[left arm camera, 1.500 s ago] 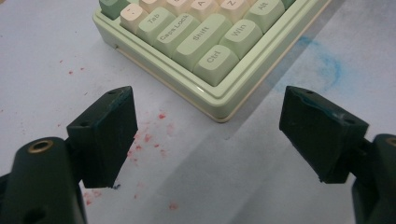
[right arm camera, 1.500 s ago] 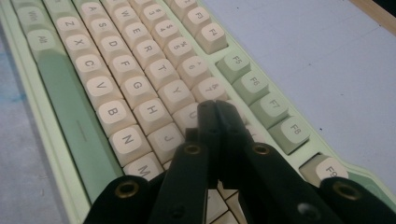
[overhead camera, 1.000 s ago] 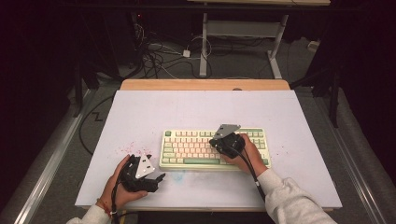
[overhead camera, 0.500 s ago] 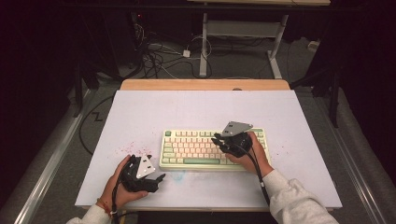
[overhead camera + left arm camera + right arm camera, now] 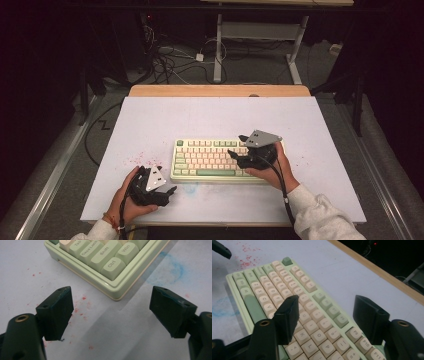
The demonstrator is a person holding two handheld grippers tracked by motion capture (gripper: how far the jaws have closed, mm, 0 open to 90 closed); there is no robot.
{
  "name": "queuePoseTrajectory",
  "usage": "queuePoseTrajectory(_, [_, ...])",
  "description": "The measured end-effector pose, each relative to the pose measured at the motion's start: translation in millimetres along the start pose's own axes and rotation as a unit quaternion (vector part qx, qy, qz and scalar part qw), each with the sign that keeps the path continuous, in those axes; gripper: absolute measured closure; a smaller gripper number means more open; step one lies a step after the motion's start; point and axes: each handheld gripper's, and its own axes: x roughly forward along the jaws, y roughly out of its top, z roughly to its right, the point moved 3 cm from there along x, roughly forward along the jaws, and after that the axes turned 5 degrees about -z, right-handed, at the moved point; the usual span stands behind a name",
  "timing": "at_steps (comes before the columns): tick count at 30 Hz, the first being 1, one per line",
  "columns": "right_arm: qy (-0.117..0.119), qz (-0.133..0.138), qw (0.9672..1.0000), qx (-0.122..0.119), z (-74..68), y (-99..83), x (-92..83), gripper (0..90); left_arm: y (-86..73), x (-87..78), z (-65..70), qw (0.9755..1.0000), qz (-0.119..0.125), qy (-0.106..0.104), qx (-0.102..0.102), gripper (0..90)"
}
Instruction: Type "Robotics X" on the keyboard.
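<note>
We're seeing the keyboard lying flat on the white bench, near its front edge. We're holding the right gripper over the keyboard's right half, above the keys; its fingers have just been opening and are standing apart with nothing between them, letter and number keys showing under the gap in the right gripper view. We're resting the left gripper on the bench just off the keyboard's front left corner, apart from it. Its fingers are standing wide apart, empty, aimed at the Ctrl corner. Red specks are lying on the bench left of the keyboard, a faint blue smudge just in front of it.
</note>
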Motion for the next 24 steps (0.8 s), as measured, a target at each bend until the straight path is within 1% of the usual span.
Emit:
queuePoseTrajectory(1, [-0.001,0.003,1.0000,0.001,0.2,-0.4,-1.2,33.9,0.0,0.0,0.0,1.0000,0.000,0.000,0.000,18.1])
queuePoseTrajectory(3, [-0.011,0.004,0.9999,0.004,0.6,-1.2,-3.3,32.7,-0.2,0.0,0.0,1.0000,0.000,0.001,0.000,18.1])
queuePoseTrajectory(5, [-0.010,0.007,0.9999,0.006,0.6,-2.7,-6.6,32.1,-0.1,-0.2,0.0,1.0000,0.000,0.001,0.000,18.1])
queuePoseTrajectory(7, [-0.014,0.010,0.9998,0.001,0.9,-4.4,-10.5,31.5,0.0,-0.3,-0.2,1.0000,0.000,0.001,-0.001,18.2])
queuePoseTrajectory(8, [-0.017,0.012,0.9998,0.003,0.5,-5.3,-12.5,30.8,0.0,-0.2,-0.1,1.0000,0.000,0.002,-0.001,18.2])
queuePoseTrajectory(9, [-0.021,0.015,0.9997,0.003,0.4,-6.1,-14.6,30.8,0.0,0.0,0.0,1.0000,0.000,0.002,-0.002,18.2])
queuePoseTrajectory(12, [-0.026,0.015,0.9996,-0.001,-0.1,-9.0,-20.1,30.9,0.3,-0.7,0.0,1.0000,0.002,0.002,-0.002,18.2])
queuePoseTrajectory(18, [-0.031,0.023,0.9992,-0.002,1.0,-15.4,-32.4,31.0,0.9,-1.2,-0.2,1.0000,0.004,0.003,-0.005,18.6])
queuePoseTrajectory(19, [-0.036,0.024,0.9991,-0.004,1.4,-16.6,-34.3,30.9,0.9,-1.5,-0.4,1.0000,0.004,0.003,-0.005,18.7])
queuePoseTrajectory(24, [-0.042,0.023,0.9988,-0.005,2.8,-24.1,-41.6,30.9,1.0,-1.5,-0.3,0.9999,0.006,0.002,-0.008,19.0])
